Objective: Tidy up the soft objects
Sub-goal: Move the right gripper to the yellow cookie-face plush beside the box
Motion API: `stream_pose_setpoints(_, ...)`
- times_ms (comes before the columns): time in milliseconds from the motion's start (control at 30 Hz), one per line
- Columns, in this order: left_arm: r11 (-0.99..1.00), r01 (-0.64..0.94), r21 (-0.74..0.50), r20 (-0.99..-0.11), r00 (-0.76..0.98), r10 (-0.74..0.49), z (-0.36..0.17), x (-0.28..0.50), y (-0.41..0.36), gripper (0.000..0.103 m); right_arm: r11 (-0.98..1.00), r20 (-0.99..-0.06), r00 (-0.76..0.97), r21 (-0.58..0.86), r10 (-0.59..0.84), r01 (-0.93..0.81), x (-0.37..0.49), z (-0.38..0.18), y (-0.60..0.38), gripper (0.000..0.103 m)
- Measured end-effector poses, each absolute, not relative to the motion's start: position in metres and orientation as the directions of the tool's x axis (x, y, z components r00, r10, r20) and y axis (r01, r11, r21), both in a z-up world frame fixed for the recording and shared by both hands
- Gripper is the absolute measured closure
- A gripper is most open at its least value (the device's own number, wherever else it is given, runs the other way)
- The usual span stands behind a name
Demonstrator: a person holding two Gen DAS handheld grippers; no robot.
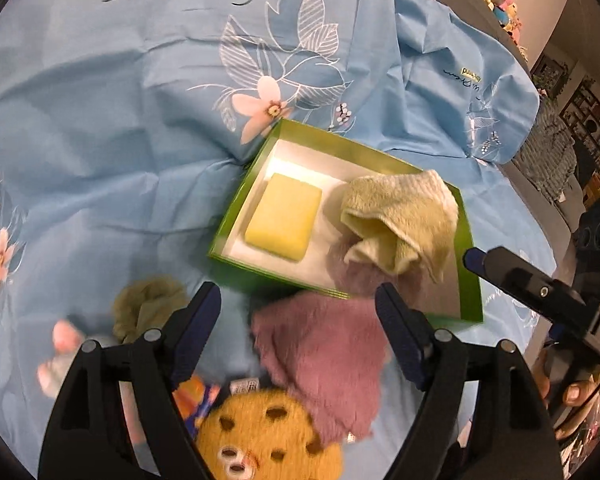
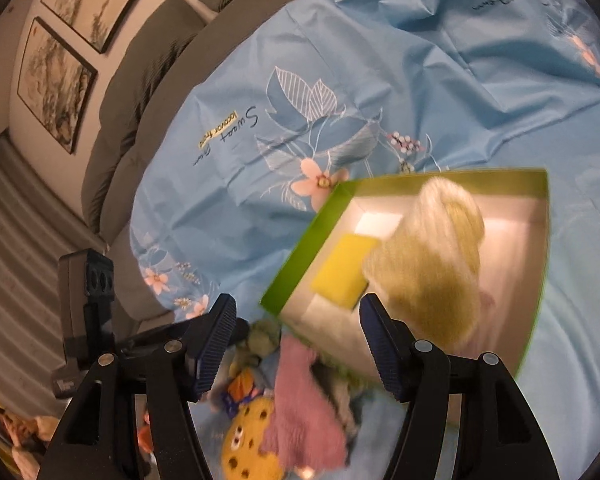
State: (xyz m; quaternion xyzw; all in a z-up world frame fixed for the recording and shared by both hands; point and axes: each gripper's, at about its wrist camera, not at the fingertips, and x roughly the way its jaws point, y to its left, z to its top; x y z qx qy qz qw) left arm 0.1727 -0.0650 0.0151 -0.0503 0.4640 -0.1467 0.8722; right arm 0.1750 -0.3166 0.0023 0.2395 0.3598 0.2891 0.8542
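A green box [image 1: 236, 204] with a white inside lies on the blue sheet. In it are a yellow sponge [image 1: 284, 222] and a pale yellow-green towel [image 1: 404, 220]. A pink fluffy cloth [image 1: 328, 356] lies just outside the box's near edge, between the fingers of my open left gripper [image 1: 298, 312]. A cookie plush [image 1: 260, 436] and an olive plush [image 1: 148, 304] lie beside it. My right gripper [image 2: 298, 326] is open and empty above the box's [image 2: 296, 264] near corner, over the pink cloth [image 2: 304, 396], near the towel [image 2: 432, 272] and sponge [image 2: 344, 272].
The blue floral sheet [image 1: 100, 140] covers the bed. A small pink-white toy [image 1: 60, 352] lies at the left. Grey pillows [image 2: 148, 92] and framed pictures [image 2: 56, 80] are at the head. The right gripper's finger [image 1: 512, 276] shows in the left wrist view.
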Motion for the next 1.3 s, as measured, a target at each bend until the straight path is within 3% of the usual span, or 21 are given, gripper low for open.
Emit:
stream_pose_setpoints(433,0.952,0.151,-0.265,-0.81,0.502,-0.305,0.0,0.094,-0.023,0.023,0.704,-0.54,0.464,0.62,0.703,-0.345,0.104,-0.02,-0.296,0.037)
stream_pose_setpoints(667,0.926,0.091,-0.367,-0.811,0.457,-0.366,-0.024,0.063,0.005,0.023,0.687,-0.566,0.394,0.646,0.724,-0.334,0.084,-0.041,-0.277,0.037)
stream_pose_setpoints(1300,0.898,0.076,-0.432,-0.835,0.344,-0.431,-0.077,0.048,-0.002,0.023,0.668,-0.605,0.285,0.691,0.744,-0.276,0.072,-0.082,-0.237,0.037)
